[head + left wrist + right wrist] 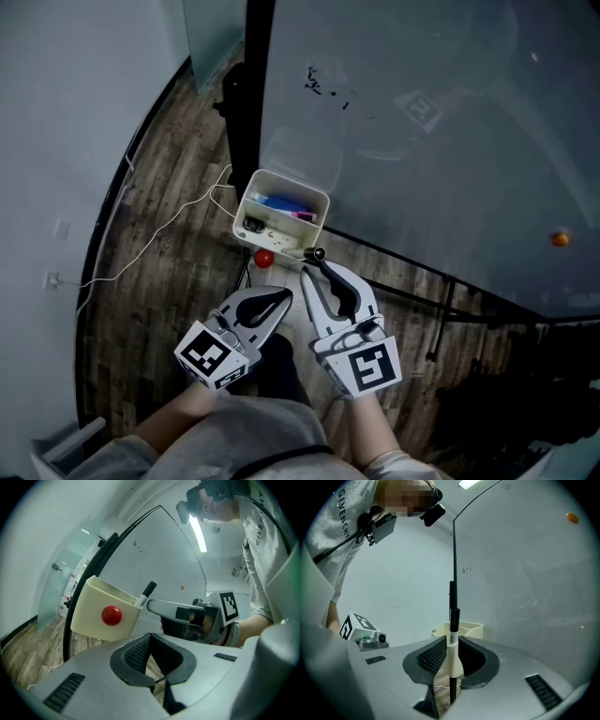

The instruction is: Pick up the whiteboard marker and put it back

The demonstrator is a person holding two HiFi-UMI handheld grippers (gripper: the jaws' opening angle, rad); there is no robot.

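Observation:
The whiteboard marker [452, 639], white with a black cap, stands upright between the pads of my right gripper [453, 645], which is shut on it. In the head view the marker [315, 253] sticks out of the right gripper [310, 269] just at the near rim of the cream tray [316, 198] fixed to the whiteboard. The left gripper view shows the marker's cap [148, 591] beside the tray's [98, 603] right corner. My left gripper [279, 300] hangs a little left of and below the tray, shut and holding nothing.
A red round magnet [264, 258] sits on the tray's front. Blue and pink items [284, 202] lie inside it. The whiteboard [441, 131] bears small scribbles [327, 84] and an orange magnet [560, 239]. A white cable [159, 239] runs over the wooden floor.

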